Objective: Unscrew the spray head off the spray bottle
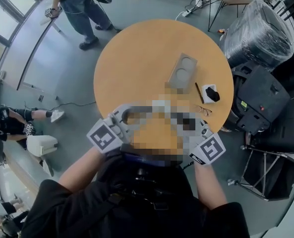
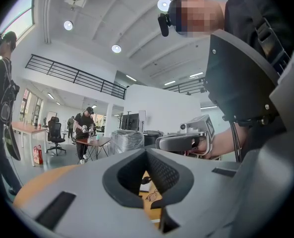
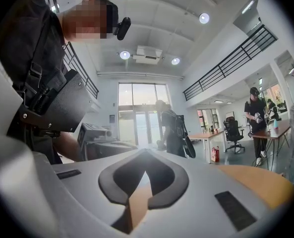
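I see no spray bottle in any view. Both grippers hover over the near edge of the round wooden table (image 1: 137, 53), turned toward each other, and a mosaic patch covers their tips in the head view. My left gripper (image 1: 121, 119) (image 2: 147, 150) is shut with nothing between its jaws. My right gripper (image 1: 202, 133) (image 3: 146, 152) is likewise shut and empty. The left gripper view shows the right gripper (image 2: 184, 142) in the person's hand. The right gripper view shows the left gripper (image 3: 99, 139).
A grey tray (image 1: 182, 72) with two round recesses lies on the table. Near it are a dark stick (image 1: 199, 92), a small white and black object (image 1: 210, 93) and glasses (image 1: 204, 110). Black cases (image 1: 265, 103) and a wrapped stack (image 1: 258, 33) stand to the right. A person (image 1: 85, 9) stands behind the table.
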Action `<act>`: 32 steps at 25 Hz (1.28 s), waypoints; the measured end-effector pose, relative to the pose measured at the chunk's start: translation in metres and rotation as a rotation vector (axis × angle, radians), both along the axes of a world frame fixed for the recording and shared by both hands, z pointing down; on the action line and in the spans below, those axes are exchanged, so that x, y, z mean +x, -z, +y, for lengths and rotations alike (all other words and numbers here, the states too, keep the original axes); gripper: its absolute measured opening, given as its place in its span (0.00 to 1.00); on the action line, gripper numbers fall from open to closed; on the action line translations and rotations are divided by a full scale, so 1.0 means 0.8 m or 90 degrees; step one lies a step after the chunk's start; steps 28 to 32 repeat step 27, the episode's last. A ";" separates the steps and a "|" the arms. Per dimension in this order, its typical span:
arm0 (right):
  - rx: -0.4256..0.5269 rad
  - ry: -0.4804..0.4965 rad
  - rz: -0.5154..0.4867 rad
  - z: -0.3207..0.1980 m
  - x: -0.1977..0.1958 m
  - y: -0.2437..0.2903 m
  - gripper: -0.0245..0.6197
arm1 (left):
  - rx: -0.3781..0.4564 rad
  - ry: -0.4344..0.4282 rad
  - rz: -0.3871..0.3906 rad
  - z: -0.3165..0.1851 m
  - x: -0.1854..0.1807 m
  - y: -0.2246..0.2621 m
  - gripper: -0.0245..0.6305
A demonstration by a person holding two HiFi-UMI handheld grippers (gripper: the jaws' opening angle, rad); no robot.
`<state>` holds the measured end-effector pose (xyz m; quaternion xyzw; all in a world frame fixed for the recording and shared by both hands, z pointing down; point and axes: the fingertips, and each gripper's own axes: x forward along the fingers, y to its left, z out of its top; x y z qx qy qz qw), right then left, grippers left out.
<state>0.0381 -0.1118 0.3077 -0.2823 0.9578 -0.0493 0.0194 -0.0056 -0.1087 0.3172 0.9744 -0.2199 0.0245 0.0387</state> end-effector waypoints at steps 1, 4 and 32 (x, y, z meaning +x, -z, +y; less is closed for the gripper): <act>0.000 -0.002 0.001 0.000 0.000 -0.001 0.04 | -0.003 0.000 -0.002 0.000 0.000 -0.003 0.05; -0.002 -0.009 0.005 -0.001 0.002 -0.004 0.04 | -0.016 0.002 -0.007 -0.001 0.002 -0.009 0.05; -0.015 0.014 0.015 -0.016 -0.002 -0.028 0.04 | -0.008 -0.019 -0.001 -0.013 0.013 -0.032 0.05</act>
